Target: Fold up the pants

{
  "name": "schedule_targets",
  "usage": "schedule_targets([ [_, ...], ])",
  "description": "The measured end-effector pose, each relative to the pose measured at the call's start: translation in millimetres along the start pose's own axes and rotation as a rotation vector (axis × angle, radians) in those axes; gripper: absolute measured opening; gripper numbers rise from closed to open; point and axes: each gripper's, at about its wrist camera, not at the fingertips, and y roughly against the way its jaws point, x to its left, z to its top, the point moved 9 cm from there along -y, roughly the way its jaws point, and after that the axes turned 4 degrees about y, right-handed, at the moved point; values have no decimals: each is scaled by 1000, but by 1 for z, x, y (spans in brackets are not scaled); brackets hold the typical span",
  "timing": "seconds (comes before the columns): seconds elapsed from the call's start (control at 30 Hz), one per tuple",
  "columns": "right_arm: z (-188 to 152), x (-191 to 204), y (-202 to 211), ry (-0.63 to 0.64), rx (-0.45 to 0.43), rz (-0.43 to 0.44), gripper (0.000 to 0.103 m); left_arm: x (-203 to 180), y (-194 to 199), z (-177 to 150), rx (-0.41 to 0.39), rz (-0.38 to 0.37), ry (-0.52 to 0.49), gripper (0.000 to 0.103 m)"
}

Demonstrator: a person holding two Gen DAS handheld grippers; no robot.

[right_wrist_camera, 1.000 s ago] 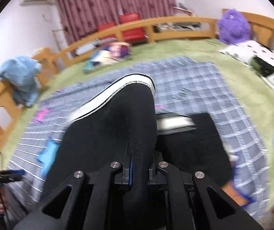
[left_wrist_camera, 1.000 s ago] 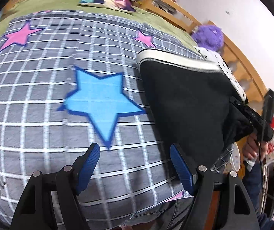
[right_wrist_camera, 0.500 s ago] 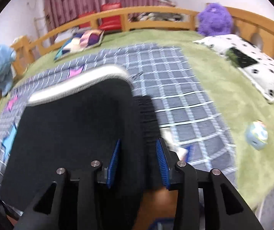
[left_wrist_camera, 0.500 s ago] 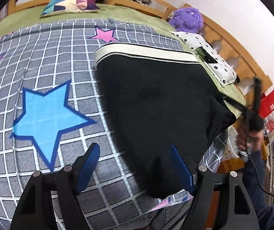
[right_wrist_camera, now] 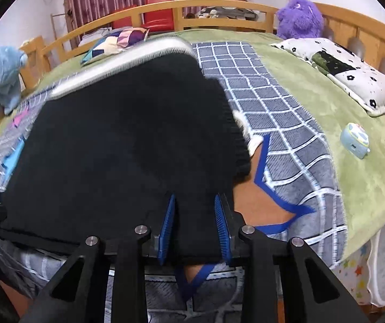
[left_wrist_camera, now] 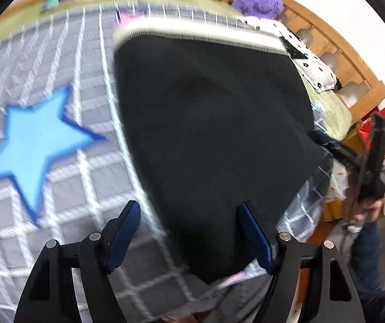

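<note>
Left tongs wide open, holding nothing. Right tongs part open, straddling the near edge of the black pants, grip looks loose. Pants lie flat on grid blanket; green bedspread, wooden bed rail beyond.

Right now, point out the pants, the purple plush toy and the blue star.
pants (left_wrist_camera: 214, 140), left wrist view, middle of the black fabric.
purple plush toy (right_wrist_camera: 300, 17), right wrist view, its furry body.
blue star (left_wrist_camera: 36, 140), left wrist view, centre of the star print.
</note>
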Motion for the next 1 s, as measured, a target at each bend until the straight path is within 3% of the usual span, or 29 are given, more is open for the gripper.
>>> schedule_targets([
  [0.03, 9, -2, 6, -2, -27, -4, 29, 3, 6, 7, -25, 16, -9, 74],
  [0.13, 43, -10, 11, -33, -91, 24, 51, 13, 7, 26, -47, 16, 33, 74],
  [0.2, 63, -11, 1, -39, -96, 44, 53, 19, 3, 41, -53, -7, 95, 74],
  [0.3, 80, -11, -32, -62, -22, 114, 56, 25, -13, 57, -36, -54, 157, 74],
  [0.4, 84, -17, -68, -59, 38, 122, 76, 31, -36, 66, -19, -60, 192, 73],
  [0.5, 80, -28, -86, -116, 73, 203, 79, 32, -54, 69, -16, -93, 212, 75],
  [0.63, 73, -25, -95, -127, 80, 247, 79, 26, -65, 77, -53, -103, 193, 76],
  [0.7, 69, -20, -96, -140, 94, 299, 73, 18, -70, 83, -62, -111, 196, 75],
  [0.77, 69, -19, -96, -148, 94, 338, 72, 14, -70, 86, -59, -117, 199, 64],
  [0.83, 68, -17, -96, -148, 86, 338, 68, 11, -65, 88, -62, -113, 190, 40],
  [0.9, 70, -18, -89, -153, 69, 330, 52, 7, -56, 95, -88, -115, 162, 19],
  [0.97, 76, -23, -70, -193, 20, 343, 27, -2, -42, 102, -120, -102, 133, 15],
  [1.0, 78, -26, -60, -229, -12, 359, 26, -5, -37, 105, -130, -101, 122, 14],
])
